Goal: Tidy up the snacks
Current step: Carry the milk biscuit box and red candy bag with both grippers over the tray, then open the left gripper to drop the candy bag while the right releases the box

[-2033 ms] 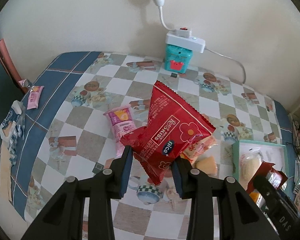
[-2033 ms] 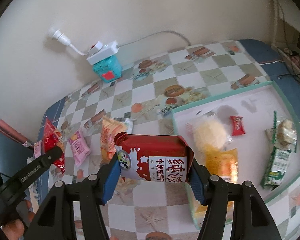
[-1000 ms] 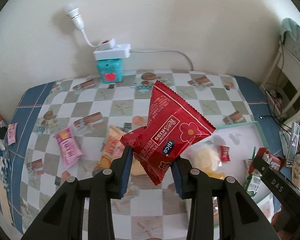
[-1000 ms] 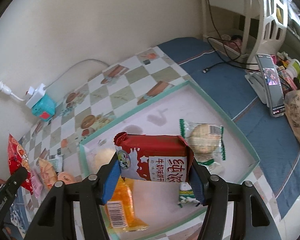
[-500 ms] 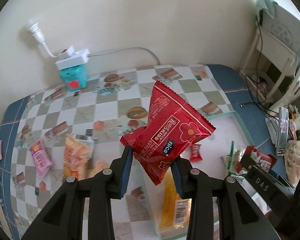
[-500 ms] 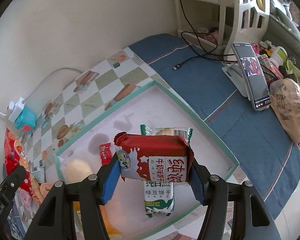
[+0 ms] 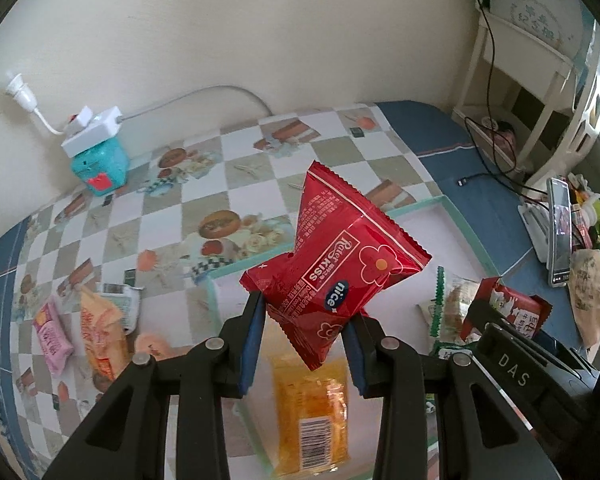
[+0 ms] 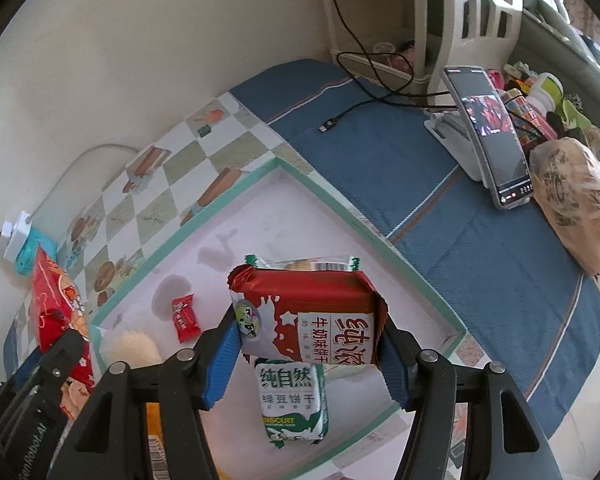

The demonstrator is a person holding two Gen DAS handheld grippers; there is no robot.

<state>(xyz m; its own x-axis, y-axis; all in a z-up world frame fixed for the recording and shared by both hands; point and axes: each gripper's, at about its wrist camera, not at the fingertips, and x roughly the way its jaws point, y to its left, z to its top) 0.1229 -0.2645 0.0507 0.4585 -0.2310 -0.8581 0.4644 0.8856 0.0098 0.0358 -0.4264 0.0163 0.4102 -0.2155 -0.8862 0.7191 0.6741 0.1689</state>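
Mid-carry over the tray [image 8: 342, 204], left gripper [image 7: 304, 334] pinching the red bag [image 7: 340, 256], right gripper [image 8: 306, 340] clamping the biscuit pack [image 8: 312, 316]; next, probably lowering and releasing inside the rim.

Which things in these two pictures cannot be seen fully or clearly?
- Orange packet, left wrist view: top hidden by the red Kiss packet in the left tool; print blurred.
- Green-edged biscuit packet, right wrist view: mostly behind the red milk biscuit pack in the right tool.
- Phone screen: too small to read.
- Tray near corner: covered by the tools.
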